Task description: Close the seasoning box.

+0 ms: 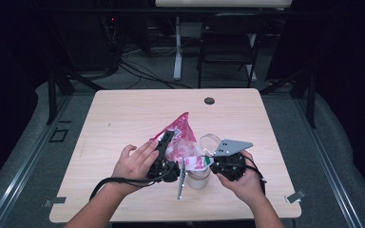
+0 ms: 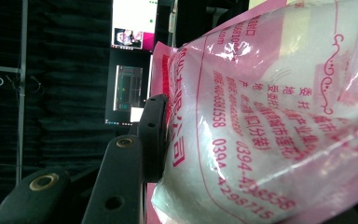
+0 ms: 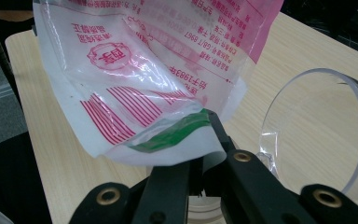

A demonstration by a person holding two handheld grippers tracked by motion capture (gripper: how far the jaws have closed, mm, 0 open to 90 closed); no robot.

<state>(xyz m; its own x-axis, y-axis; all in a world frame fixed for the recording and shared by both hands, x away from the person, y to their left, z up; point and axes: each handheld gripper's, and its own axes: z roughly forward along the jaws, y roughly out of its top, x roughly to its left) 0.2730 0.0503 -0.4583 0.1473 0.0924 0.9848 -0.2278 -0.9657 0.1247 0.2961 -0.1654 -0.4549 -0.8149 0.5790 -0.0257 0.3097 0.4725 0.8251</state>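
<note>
We see the right gripper pinching the bottom edge of the pink plastic bag, and the left gripper clamped on its side; the bag hangs between them above the desk, beside a clear cup.

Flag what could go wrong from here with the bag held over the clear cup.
1. The right gripper pinches only the thin corner of the pink bag; the film could slip out or tear.
2. The bag's corner hangs beside the clear cup, not over its mouth, so contents might spill onto the table.
3. The left gripper presses the bag's bulging side and could lose it.
</note>
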